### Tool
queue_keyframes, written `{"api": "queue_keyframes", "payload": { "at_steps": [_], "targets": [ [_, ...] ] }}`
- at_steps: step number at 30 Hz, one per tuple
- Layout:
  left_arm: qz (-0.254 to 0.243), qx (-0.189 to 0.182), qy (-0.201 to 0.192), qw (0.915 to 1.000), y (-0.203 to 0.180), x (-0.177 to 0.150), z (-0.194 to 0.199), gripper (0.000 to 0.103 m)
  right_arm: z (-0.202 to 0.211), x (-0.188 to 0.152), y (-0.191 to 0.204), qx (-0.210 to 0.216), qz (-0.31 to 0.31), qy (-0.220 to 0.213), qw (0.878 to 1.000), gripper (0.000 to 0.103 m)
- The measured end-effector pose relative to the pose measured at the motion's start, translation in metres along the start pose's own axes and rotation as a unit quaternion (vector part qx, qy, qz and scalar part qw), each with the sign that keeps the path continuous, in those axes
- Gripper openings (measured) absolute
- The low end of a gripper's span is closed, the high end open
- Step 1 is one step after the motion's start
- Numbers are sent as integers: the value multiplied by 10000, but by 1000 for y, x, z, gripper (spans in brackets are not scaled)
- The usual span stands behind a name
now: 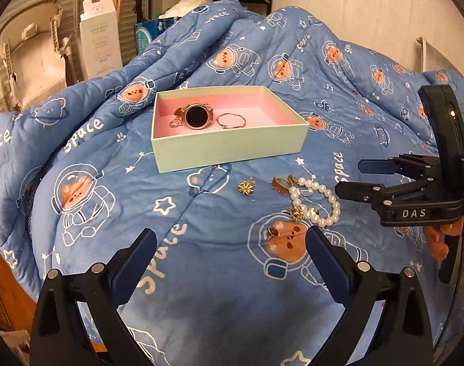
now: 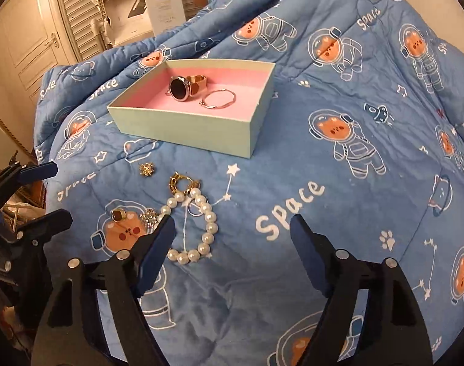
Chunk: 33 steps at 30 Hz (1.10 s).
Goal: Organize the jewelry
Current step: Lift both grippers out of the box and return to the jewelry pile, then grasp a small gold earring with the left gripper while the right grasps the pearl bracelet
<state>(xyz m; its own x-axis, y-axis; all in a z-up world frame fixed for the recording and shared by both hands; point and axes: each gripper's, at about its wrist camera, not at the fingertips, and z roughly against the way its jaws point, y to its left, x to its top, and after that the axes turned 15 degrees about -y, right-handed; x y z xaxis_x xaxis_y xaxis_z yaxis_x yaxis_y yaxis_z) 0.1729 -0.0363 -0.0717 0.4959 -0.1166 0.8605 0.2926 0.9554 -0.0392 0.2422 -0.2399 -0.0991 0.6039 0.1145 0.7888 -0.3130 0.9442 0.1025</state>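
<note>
Halfway, we reckoned: watch (image 2: 180, 87) and bangle (image 2: 219, 98) sat boxed (image 2: 183, 126); both tongs (image 1: 230, 254) (image 2: 232, 238) hung spread, empty; pearl bracelet (image 2: 198, 228) probably next.

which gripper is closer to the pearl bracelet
Right. The right gripper is open just in front of the pearl bracelet, one finger beside its beads. The left gripper hangs open farther off, the bracelet beyond its right finger.
</note>
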Motion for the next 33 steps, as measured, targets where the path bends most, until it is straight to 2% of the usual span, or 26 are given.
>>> {"api": "queue_keyframes", "payload": {
  "at_steps": [5, 7, 15, 21, 24, 27, 32, 33],
  "targets": [
    [-80, -175, 199, 9996, -13, -14, -11, 69, -3, -11, 0, -64, -156, 155, 9997, 64],
    [-84, -192, 332, 9992, -15, -18, -18, 55, -5, -13, -1, -51, -230, 191, 9995, 61],
    [21, -277, 435, 9987, -17, -22, -33, 45, -12, -13, -1, 28, -381, 289, 9989, 51],
    [30, -336, 516, 9981, -17, -21, -41, 39, -21, -13, 1, 14, -489, 395, 9980, 48],
    [-49, -315, 510, 9982, -21, -20, -42, 39, -23, -12, 4, -5, -404, 417, 9983, 37],
    [-14, -300, 512, 9982, -22, -21, -43, 37, -25, -13, 7, -1, -366, 438, 9984, 31],
    [3, -380, 494, 9981, -25, -20, -43, 20, -25, -14, 10, 46, -359, 433, 9984, 17],
    [11, -402, 495, 9980, -26, -20, -43, 17, -25, -14, 10, 40, -351, 426, 9985, 16]
  ]
}}
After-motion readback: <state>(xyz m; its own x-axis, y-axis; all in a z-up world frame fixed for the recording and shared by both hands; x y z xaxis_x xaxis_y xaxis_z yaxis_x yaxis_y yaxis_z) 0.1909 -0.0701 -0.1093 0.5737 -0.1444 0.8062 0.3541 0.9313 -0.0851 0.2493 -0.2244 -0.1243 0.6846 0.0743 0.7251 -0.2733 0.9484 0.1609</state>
